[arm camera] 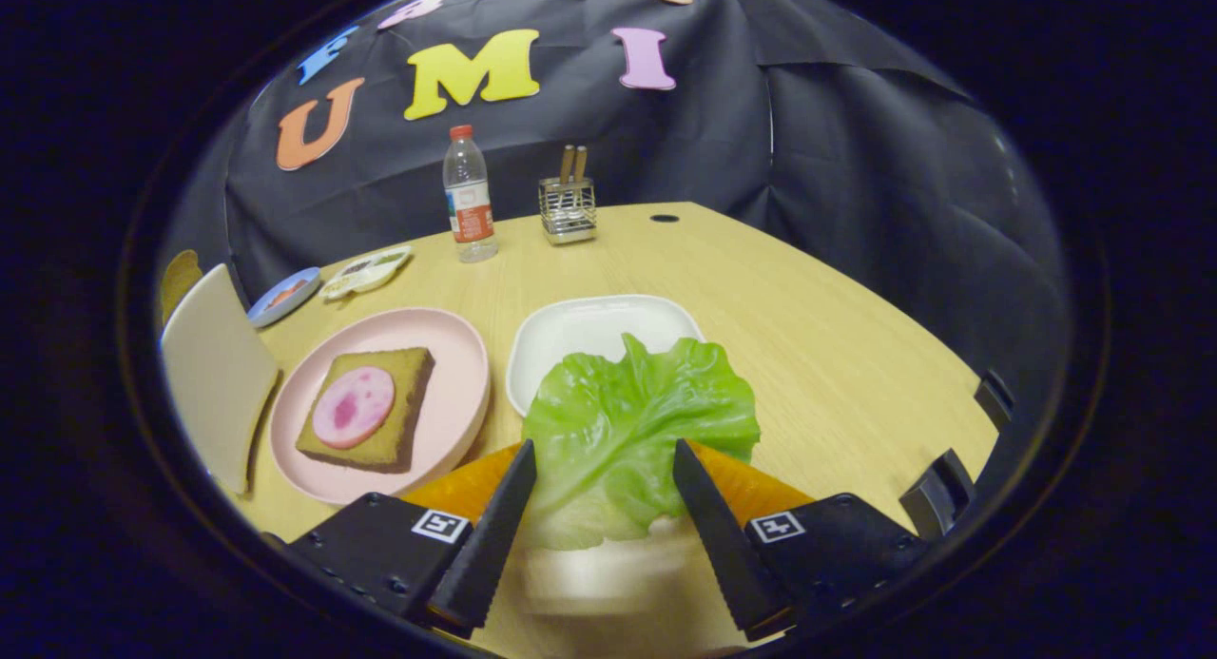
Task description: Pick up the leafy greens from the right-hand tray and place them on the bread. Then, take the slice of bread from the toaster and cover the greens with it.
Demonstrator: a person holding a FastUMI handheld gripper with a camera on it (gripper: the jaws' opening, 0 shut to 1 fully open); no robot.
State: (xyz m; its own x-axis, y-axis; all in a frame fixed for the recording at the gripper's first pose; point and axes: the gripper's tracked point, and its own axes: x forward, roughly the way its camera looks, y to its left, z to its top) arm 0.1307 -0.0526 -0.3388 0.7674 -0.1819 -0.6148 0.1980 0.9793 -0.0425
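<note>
A green lettuce leaf [637, 402] stands between the fingers of my gripper [604, 455], which is shut on its lower part. The leaf's pale stem end hangs blurred below the fingertips, and its top covers the near edge of the white tray [589, 324] just beyond. To the left of the fingers lies a pink plate [463, 355] with a brown slice of bread [407, 388] on it. A round pink slice of ham [354, 407] lies on the bread. A cream-coloured toaster [214, 374] stands left of the plate, and I cannot see into its slot.
Toward the back of the wooden table [837, 355] stand a water bottle [469, 198] and a metal utensil holder [568, 210]. A small blue dish [283, 296] and a white divided dish [366, 271] lie behind the pink plate. The table's edge curves round on the right.
</note>
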